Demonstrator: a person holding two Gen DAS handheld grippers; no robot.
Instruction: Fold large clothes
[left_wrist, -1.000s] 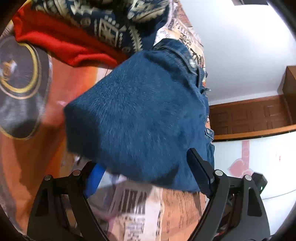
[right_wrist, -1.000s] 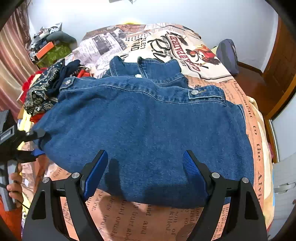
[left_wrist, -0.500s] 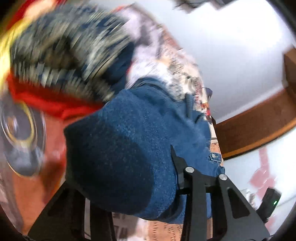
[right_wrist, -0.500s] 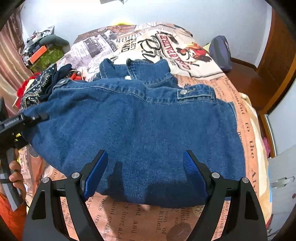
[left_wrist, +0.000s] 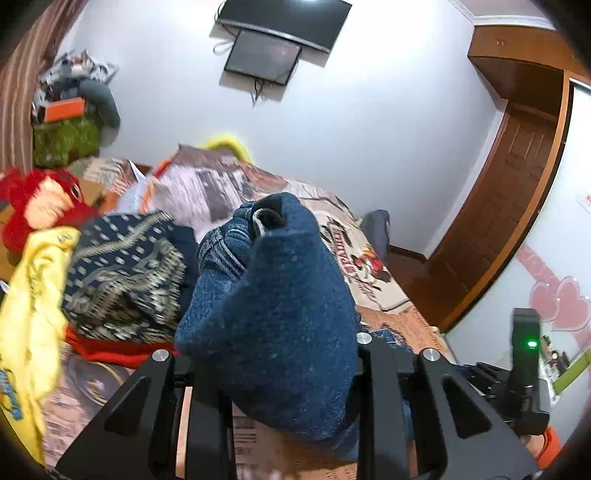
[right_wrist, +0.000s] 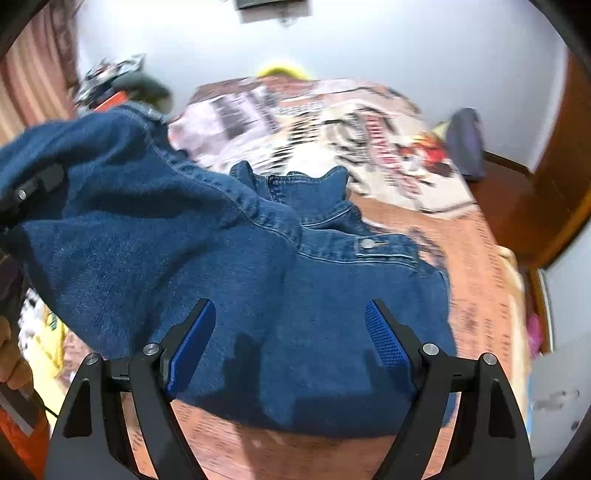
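Left gripper clamped on a bunched corner of the denim jacket, raised off the printed bedspread. Cloth fills the gap between its jaws.

Right gripper wide open, blue pads bare, hovering above the jacket's near hem. Holds nothing.

Jacket lies ahead of the right gripper, long axis running side to side across the bedspread, collar on the far side. Its left flank is lifted and draped toward the middle; right flank flat on the bedspread. Left gripper is nearer the fold, judged to carry the flank across toward the right flank.

Against a second ago: jacket then lay flat and spread; left gripper was open at the corner, now closed and raised. Right gripper unchanged.

Clothes pile beside the jacket's left flank.
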